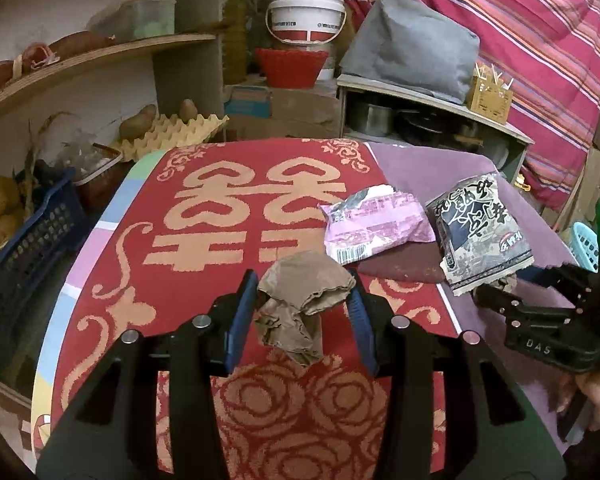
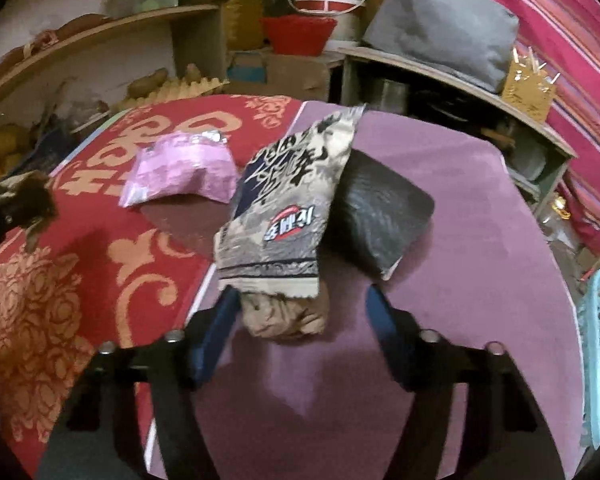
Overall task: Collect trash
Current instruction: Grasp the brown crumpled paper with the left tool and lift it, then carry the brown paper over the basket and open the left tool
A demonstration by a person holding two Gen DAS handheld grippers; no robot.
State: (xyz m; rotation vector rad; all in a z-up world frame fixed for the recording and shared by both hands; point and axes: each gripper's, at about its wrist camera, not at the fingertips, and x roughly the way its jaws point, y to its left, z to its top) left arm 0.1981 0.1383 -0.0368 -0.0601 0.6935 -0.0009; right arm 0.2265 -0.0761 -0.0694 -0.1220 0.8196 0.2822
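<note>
Needed L gripper [image 1: 304,304], jaws apart round brown wad [image 1: 300,304] on red cloth [image 1: 188,280], squeezed mid-wad; R gripper [image 2: 300,312] apart, 2nd wad [image 2: 288,316] under wrapper [image 2: 284,208] at 12 o'clock

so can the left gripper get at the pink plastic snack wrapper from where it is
Probably yes. The pink plastic snack wrapper lies uncovered on the red patterned cloth, just ahead and right of the left gripper. Only the crumpled brown paper sits between its open jaws, so that comes first.
</note>
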